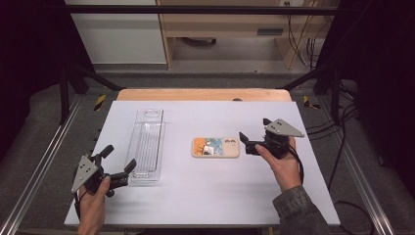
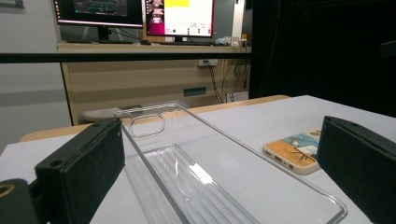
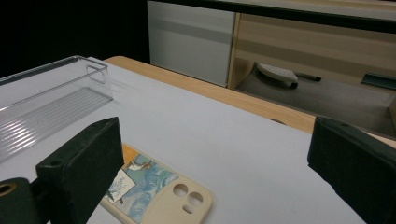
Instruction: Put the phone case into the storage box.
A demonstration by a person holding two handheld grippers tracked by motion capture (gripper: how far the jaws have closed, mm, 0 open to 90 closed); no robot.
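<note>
Phone case (image 1: pixel 215 147) dead centre on the bench (image 1: pixel 205 196), lying flat with its printed back up, and your right claw (image 1: pixel 254 136) sits just off its camera-hole end with jaws spread wide, nothing held. From the right gripper view the case (image 3: pixel 154 193) lies low between the jaws, nearer the left one, so you look to be lining up for a pickup. Over on the other side your left claw (image 1: pixel 119 163) hangs gaping too, empty, right at the near end of the clear tray (image 1: pixel 146 147); the left gripper view looks straight down the tray's length (image 2: pixel 196 182), its near rim framed between the jaws. My read is that the case is headed for that tray, so make this grasp count. The case is thin and lies flush, so bring the right claw low enough that the pads reach below its rim, and centre it between them before you close; right now it sits off to one side. Take it across the narrow width rather than end to end, which should keep it from bowing or popping out. Close gently, since a soft case may flex. Keep the left claw ready to pinch the tray's near rim if it starts to slide; a light plastic tray probably skates easily on this smooth surface.
</note>
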